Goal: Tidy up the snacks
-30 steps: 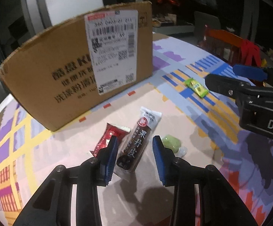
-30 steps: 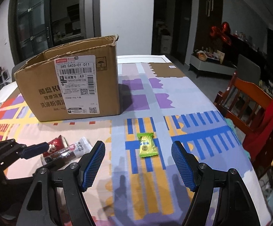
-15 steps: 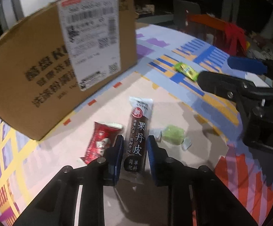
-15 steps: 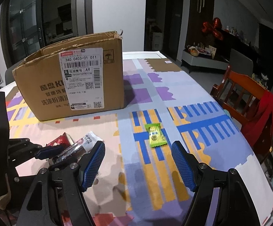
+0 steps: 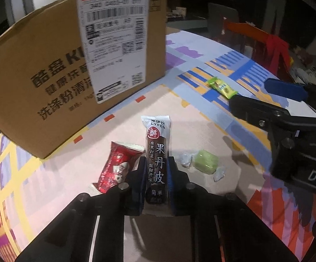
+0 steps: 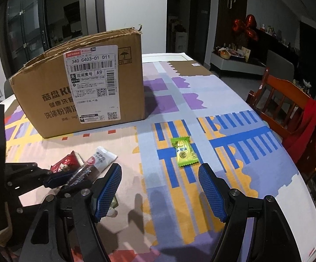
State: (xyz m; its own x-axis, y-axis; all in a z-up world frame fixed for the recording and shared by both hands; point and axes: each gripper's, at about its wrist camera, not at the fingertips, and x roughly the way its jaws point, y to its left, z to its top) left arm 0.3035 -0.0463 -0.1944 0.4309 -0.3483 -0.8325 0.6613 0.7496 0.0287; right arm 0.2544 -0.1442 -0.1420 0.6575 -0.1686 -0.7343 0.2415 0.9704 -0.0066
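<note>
A long dark fruit-leather bar (image 5: 157,139) lies on the patterned table mat, with its near end between the blue pads of my left gripper (image 5: 157,161). The jaws are closing and the pads touch both sides of the bar. A red packet (image 5: 116,166) lies just left of it, and a pale green wrapped candy (image 5: 205,163) just right. My right gripper (image 6: 160,172) hangs open over the mat, empty, with a green packet (image 6: 184,151) just beyond its tips. In the right wrist view the left gripper (image 6: 70,179) and the bar (image 6: 101,158) are at the lower left.
A large open cardboard box (image 6: 48,100) with a shipping label stands at the back left of the table. A wooden chair (image 6: 284,100) with a red cloth on it stands off the table's right edge. The mat (image 6: 223,152) reaches that edge.
My left gripper's jaws have narrowed from wide apart to tight against the dark bar, and the gripper has come closer to it. The right gripper has stayed open in place.
</note>
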